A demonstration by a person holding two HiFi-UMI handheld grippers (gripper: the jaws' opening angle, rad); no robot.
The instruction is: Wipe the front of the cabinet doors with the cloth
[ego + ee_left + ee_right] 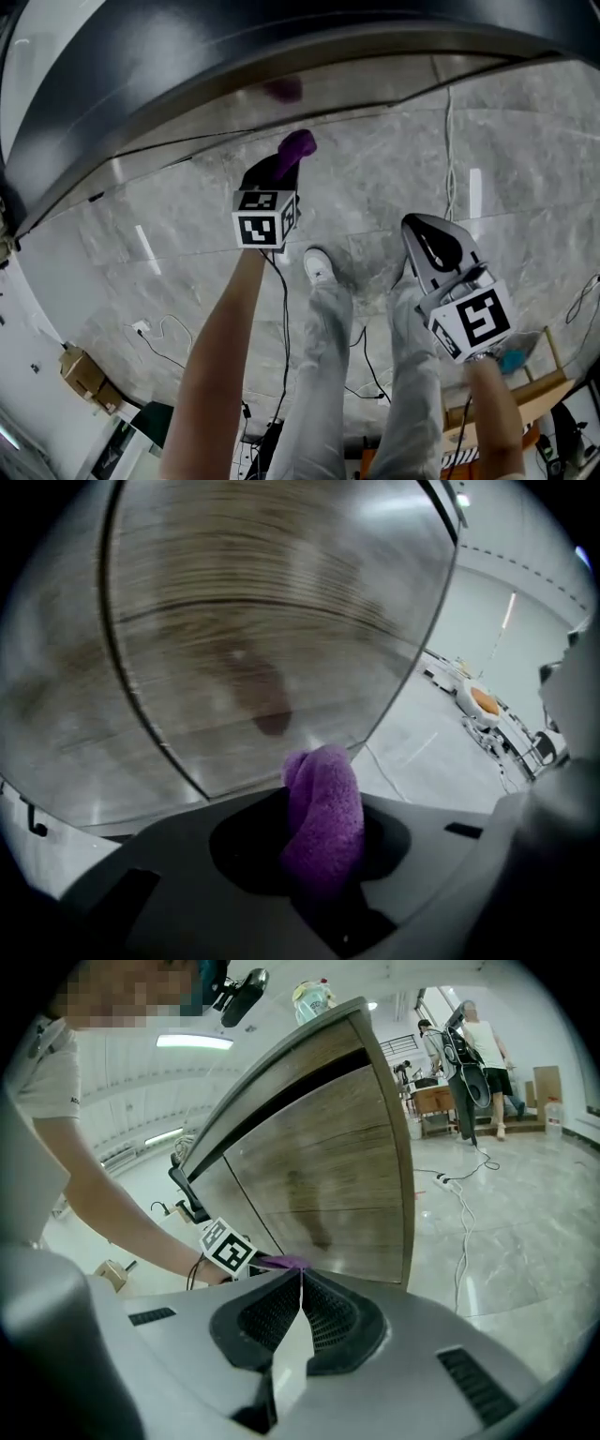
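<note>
Left gripper view shows the left gripper point(317, 850) clamped on a fluffy purple cloth point(326, 794) near the glossy wood-grain cabinet door point(262, 621); the right gripper point(300, 1277) has ribbed jaws pressed together, empty.

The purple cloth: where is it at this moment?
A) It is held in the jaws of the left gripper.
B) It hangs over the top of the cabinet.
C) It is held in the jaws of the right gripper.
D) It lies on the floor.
A: the left gripper view shows the purple cloth clamped between the jaws of the left gripper, while the right gripper has its jaws together on nothing.
</note>
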